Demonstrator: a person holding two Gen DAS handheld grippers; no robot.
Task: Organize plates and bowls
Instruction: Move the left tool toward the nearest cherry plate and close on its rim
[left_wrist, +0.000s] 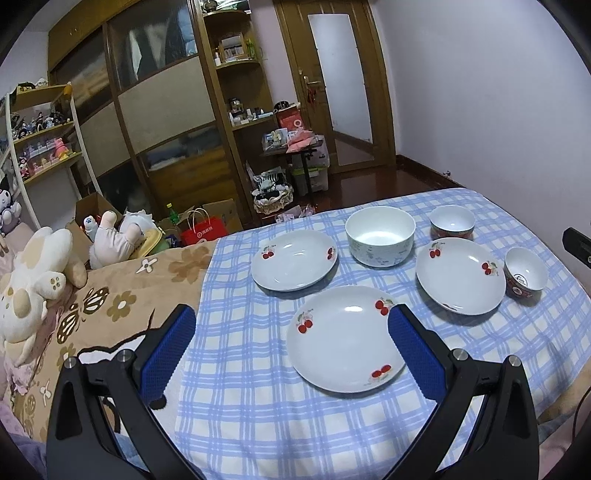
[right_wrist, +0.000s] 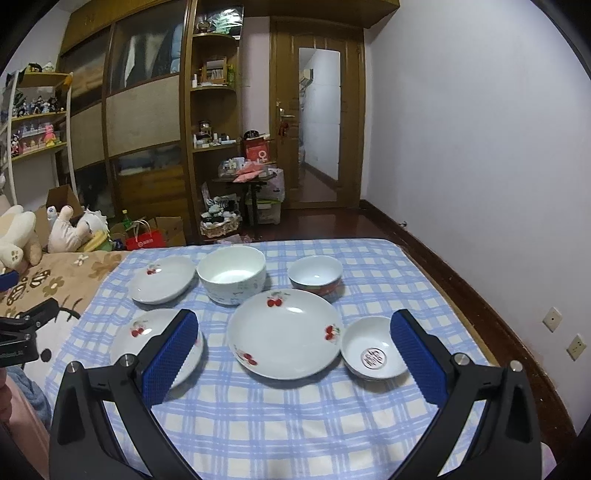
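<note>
Three white cherry-print plates lie on the blue checked cloth (left_wrist: 240, 406): a near one (left_wrist: 345, 338), a far left one (left_wrist: 293, 258) and a right one (left_wrist: 460, 275). A large white bowl (left_wrist: 380, 236) and two small red-sided bowls (left_wrist: 452, 221) (left_wrist: 524, 271) stand behind and right. My left gripper (left_wrist: 291, 323) is open and empty above the near plate. My right gripper (right_wrist: 293, 326) is open and empty, over the right plate (right_wrist: 284, 334), between the near plate (right_wrist: 147, 341) and a small bowl (right_wrist: 373, 356).
The cloth covers a bed with a brown flowered blanket (left_wrist: 110, 306) and plush toys (left_wrist: 33, 273) on the left. A wall (right_wrist: 480, 147) runs along the right. Wardrobe, shelves and boxes stand beyond the bed's far edge.
</note>
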